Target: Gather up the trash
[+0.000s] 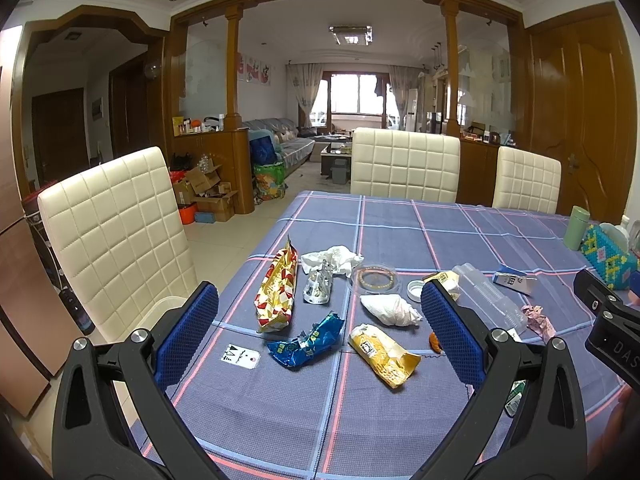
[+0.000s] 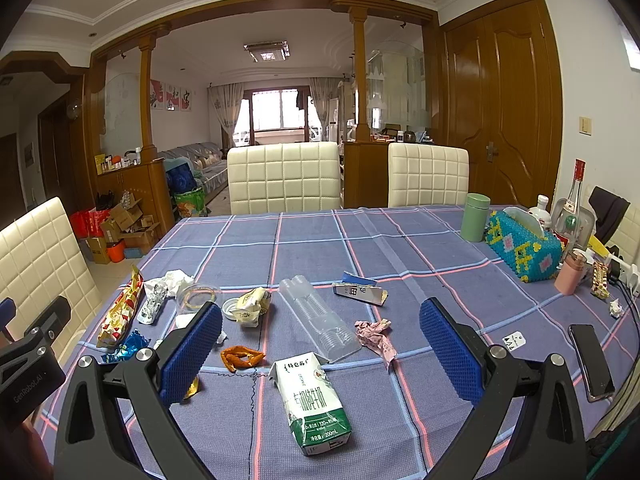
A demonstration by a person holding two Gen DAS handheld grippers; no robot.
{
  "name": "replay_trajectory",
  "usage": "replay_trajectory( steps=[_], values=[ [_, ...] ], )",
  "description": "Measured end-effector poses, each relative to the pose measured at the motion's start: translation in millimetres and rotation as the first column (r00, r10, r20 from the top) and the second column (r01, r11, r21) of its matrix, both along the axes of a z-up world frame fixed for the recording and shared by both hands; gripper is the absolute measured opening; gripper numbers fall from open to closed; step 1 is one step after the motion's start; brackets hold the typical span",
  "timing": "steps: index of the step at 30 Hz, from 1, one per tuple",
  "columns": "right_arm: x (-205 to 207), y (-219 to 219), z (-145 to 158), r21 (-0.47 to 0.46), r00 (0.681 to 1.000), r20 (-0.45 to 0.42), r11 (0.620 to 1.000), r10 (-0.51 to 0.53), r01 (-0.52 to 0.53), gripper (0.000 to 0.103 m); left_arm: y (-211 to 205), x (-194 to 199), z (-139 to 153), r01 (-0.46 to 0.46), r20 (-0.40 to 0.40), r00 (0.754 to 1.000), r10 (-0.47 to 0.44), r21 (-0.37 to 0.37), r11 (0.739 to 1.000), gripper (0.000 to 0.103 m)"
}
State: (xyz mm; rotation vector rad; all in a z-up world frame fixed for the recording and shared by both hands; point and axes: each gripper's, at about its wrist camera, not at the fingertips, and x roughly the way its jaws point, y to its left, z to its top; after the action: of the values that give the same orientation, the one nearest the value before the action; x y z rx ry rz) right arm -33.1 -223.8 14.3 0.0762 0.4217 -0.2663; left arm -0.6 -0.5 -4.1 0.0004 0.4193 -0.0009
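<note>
Trash lies scattered on the blue plaid tablecloth (image 1: 400, 224). My left gripper (image 1: 320, 332) is open above a blue foil wrapper (image 1: 308, 340), a yellow wrapper (image 1: 384, 354), a red-gold snack bag (image 1: 278, 290) and a white crumpled bag (image 1: 390, 310). My right gripper (image 2: 320, 344) is open over a green-white milk carton (image 2: 314, 404), a clear plastic cup sleeve (image 2: 318, 318), an orange peel (image 2: 240, 356) and pink crumpled paper (image 2: 376, 336). A torn blue-white carton (image 2: 358, 290) lies farther back. Neither gripper holds anything.
Cream padded chairs (image 1: 116, 236) (image 2: 284, 178) ring the table. At the right stand a green canister (image 2: 475, 217), a beaded tissue box (image 2: 524, 246), bottles (image 2: 572, 200), a pink cup (image 2: 572, 274) and a phone (image 2: 592, 360).
</note>
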Motion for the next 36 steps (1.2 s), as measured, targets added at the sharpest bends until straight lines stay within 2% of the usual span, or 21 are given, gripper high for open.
replay_trajectory(
  steps=[36],
  values=[
    [0.7,2.2,-4.1,0.006,1.0,-0.01,1.0,0.003,-0.003,0.097,-5.9,-1.1,-1.3,0.01,-0.012,1.0,-0.01,0.0,1.0,0.1]
  ],
)
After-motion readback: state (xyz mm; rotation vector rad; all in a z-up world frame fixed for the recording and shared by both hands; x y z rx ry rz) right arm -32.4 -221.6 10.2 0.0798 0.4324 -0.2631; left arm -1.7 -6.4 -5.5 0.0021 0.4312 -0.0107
